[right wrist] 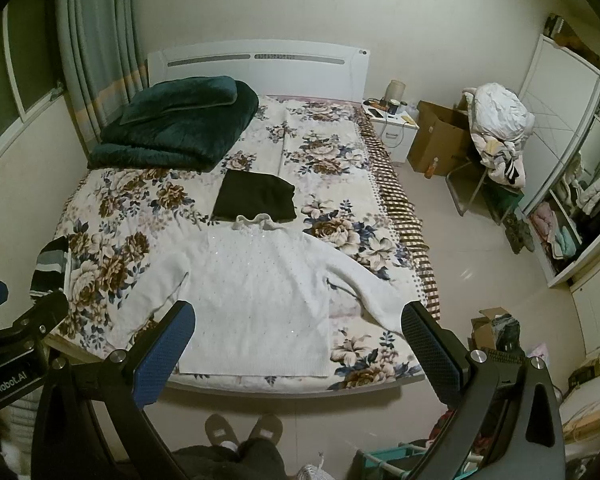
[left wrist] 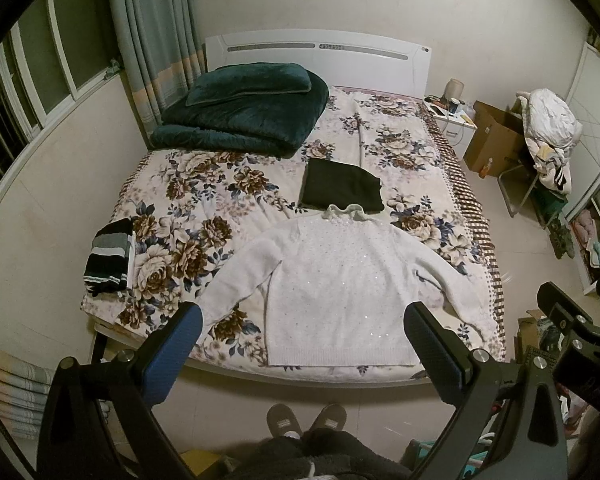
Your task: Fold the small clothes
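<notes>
White and fuzzy, the sweater (left wrist: pixel 332 292) lies flat and face up on the bed (left wrist: pixel 220 184), close to its foot edge, with its ruffled collar pointing toward the headboard (left wrist: pixel 316 56). Small sequins glint across its front. Both sleeves are spread outward and angle down toward the foot of the bed, and the hem runs straight along the mattress edge. Just beyond the sweater's collar sits a folded dark garment (left wrist: pixel 342 190), its near edge touching or almost touching the collar. Well to the left of the sweater, at the bed's side edge, rests a folded black, grey and white striped garment (left wrist: pixel 110 258). Farther from the sweater, by the headboard, a dark green quilt (left wrist: pixel 244 114) is folded with a matching pillow on top.

The left gripper (left wrist: pixel 302 344) hovers above the foot of the bed, its blue-padded fingers (left wrist: pixel 176 354) spread wide, released and holding nothing. The right gripper (right wrist: pixel 298 344) hangs likewise over the sweater's hem side, fingers (right wrist: pixel 162 360) wide apart, touching nothing.
</notes>
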A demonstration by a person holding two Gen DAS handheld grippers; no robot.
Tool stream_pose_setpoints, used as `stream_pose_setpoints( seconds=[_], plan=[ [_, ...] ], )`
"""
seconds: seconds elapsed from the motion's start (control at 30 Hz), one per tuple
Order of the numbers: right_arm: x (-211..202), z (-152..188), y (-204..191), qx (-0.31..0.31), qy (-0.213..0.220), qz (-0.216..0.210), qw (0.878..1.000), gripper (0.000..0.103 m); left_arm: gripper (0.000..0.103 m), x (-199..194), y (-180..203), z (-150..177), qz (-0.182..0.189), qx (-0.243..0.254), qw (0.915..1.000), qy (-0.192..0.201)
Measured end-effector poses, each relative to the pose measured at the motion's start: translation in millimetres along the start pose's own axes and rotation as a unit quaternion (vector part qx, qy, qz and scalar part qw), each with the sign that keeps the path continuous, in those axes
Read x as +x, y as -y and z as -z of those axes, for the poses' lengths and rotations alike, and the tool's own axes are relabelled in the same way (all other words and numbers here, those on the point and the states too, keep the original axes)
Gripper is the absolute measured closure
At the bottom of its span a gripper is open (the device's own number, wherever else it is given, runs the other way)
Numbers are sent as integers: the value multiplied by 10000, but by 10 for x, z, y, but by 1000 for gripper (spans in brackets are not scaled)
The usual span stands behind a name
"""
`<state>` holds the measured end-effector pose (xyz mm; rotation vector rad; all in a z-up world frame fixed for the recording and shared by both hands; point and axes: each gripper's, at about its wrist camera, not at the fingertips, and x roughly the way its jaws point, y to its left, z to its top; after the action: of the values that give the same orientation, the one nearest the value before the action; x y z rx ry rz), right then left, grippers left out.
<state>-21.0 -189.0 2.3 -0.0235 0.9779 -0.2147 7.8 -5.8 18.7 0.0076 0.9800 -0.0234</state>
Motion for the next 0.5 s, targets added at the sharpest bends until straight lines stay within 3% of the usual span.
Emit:
stream_pose_setpoints(
  seconds=[0.5],
  plan=[
    [23, 54, 18, -6, 14, 1, 10000, 0, 0, -7, -12, -3, 17, -12, 10000, 14]
  ],
)
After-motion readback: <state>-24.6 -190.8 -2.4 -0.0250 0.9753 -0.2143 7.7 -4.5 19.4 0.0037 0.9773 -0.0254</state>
